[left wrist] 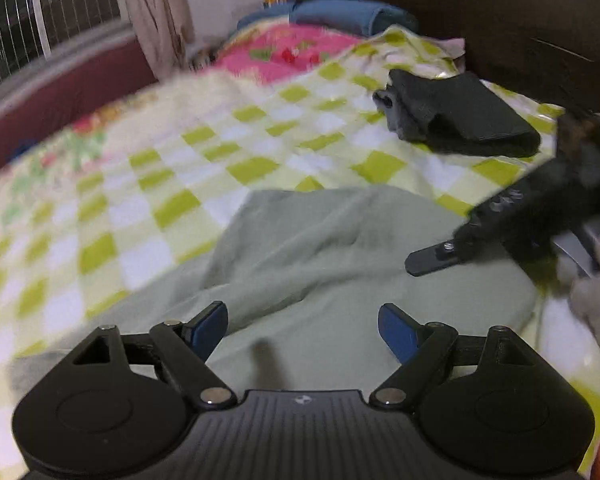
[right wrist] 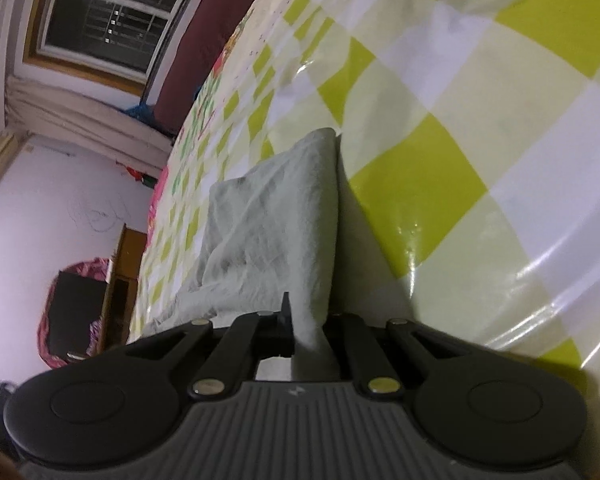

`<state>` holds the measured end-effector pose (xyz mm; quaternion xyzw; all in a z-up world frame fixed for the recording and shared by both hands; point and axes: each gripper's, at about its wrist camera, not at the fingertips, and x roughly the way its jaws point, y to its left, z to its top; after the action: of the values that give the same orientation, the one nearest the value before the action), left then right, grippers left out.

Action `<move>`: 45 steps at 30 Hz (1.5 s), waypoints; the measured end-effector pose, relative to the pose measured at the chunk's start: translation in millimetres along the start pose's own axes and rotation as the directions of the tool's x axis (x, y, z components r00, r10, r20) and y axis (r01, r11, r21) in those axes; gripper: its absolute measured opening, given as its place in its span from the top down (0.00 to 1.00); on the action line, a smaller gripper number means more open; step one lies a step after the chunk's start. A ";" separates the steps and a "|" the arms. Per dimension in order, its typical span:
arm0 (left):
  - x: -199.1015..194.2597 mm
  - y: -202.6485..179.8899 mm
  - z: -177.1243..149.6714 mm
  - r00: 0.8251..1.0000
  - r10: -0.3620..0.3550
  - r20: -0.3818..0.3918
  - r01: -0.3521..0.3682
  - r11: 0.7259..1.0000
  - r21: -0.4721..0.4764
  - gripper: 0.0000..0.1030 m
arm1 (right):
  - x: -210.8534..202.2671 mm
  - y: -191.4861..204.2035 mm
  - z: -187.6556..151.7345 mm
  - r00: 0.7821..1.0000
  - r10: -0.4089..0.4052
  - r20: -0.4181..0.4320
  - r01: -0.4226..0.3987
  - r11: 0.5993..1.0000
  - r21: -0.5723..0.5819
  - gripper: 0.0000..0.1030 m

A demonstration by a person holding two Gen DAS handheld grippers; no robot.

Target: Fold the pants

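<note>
Closest to us, our left gripper (left wrist: 302, 330) hangs just above the pale green pants (left wrist: 320, 248), its blue-padded jaws spread wide with nothing between them. To its left we see the green-and-white checked bedspread (left wrist: 148, 184) running out toward a dark red bed frame (left wrist: 60, 96) and a window (left wrist: 40, 4). The pants lie rumpled on the bed in front of us, near its closer edge. Farther back and to the right a folded black garment (left wrist: 464, 114) rests on the bedspread, well apart from the pants. On the far right our right gripper (right wrist: 306, 320) reaches in over the pants; in its own view its jaws are pinched tight on a folded edge of the green cloth, which stretches away from us over the bedspread
</note>
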<state>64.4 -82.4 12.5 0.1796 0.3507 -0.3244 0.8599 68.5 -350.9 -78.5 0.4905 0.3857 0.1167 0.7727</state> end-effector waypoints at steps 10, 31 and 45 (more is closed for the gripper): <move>15.7 82.7 -13.1 0.962 0.251 -0.107 -0.270 0.934 -0.233 0.08 | -2.2 6.5 2.7 1.000 -0.017 0.001 0.018 0.998 -0.061 0.92; -46.3 75.7 -84.3 0.952 0.306 0.019 -0.290 0.919 -0.267 0.05 | 37.2 193.4 -32.8 0.996 -0.082 0.019 0.084 0.935 -0.345 0.94; -104.7 123.8 -130.7 0.953 0.291 0.084 -0.212 0.840 -0.500 0.05 | 174.9 276.6 -165.6 0.932 -0.354 -0.080 0.140 0.555 -0.820 0.93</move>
<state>28.6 122.7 7.9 -0.0230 0.3254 -0.1232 0.9372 123.7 -6.6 35.2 0.0124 0.4453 0.2244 0.8667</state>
